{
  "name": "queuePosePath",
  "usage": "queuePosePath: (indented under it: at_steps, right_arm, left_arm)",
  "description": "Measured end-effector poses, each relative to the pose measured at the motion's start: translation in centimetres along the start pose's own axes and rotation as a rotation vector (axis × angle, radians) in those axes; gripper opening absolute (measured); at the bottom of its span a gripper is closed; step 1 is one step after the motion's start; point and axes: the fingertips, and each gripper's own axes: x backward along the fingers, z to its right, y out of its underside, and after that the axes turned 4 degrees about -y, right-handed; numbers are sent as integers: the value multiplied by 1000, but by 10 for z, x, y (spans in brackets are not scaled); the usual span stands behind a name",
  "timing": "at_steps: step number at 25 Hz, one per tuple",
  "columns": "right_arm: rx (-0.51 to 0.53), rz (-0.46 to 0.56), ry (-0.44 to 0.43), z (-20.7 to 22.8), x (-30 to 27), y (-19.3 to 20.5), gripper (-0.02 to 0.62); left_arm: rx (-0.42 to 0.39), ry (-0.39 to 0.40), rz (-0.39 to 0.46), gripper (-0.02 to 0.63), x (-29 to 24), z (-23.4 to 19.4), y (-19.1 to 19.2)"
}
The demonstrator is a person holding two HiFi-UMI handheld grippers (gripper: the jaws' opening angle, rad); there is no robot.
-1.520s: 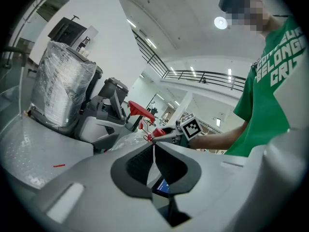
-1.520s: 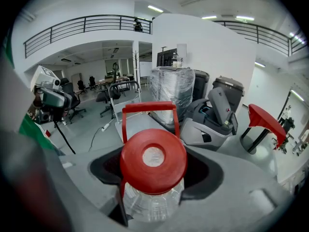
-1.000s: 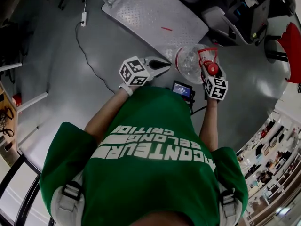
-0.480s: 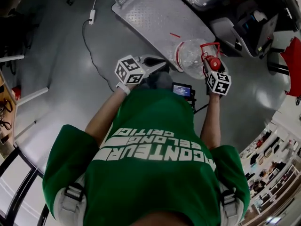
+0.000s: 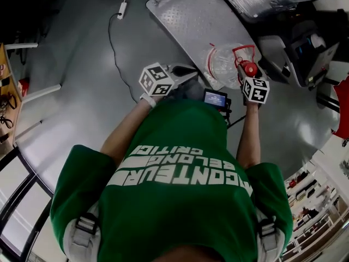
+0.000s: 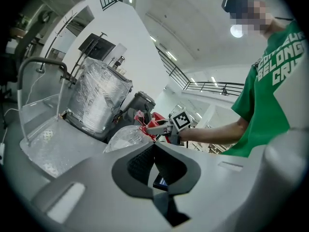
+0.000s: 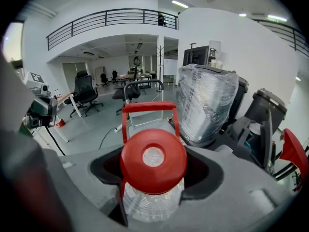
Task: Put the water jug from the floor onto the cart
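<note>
The right gripper (image 7: 154, 175) is clamped on the neck of a clear plastic water jug with red cap and handle (image 5: 221, 64), held at the near edge of the grey tread-plate metal cart (image 5: 185, 21). The left gripper (image 5: 188, 71), jaws together and empty, hovers beside it. Released half over that edge, the round jug could roll back to the smooth grey floor (image 5: 71, 75), where a black cable (image 5: 112, 45) trails through the open, balconied hall.

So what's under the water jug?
The water jug is over the near corner of the cart's metal deck, grey floor beside it. Whether it touches the deck is covered by the jug's own body.
</note>
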Motion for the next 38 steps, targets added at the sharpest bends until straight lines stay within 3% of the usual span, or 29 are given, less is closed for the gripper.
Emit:
queuePosePath:
  at_steps: [13,30,38]
  right_arm:
    - [59,-41,-106,25,-85,-18,304]
    - [172,-142,-188,48,-188,8,304]
    - [159,-174,-215,64,-230,26,304]
  left_arm:
    - [28,-81,-43,12,-32,-49,-29]
    - [54,-97,-110,12,-91,-89,-60]
    - [84,-97,-134,12,-119,-104,-75]
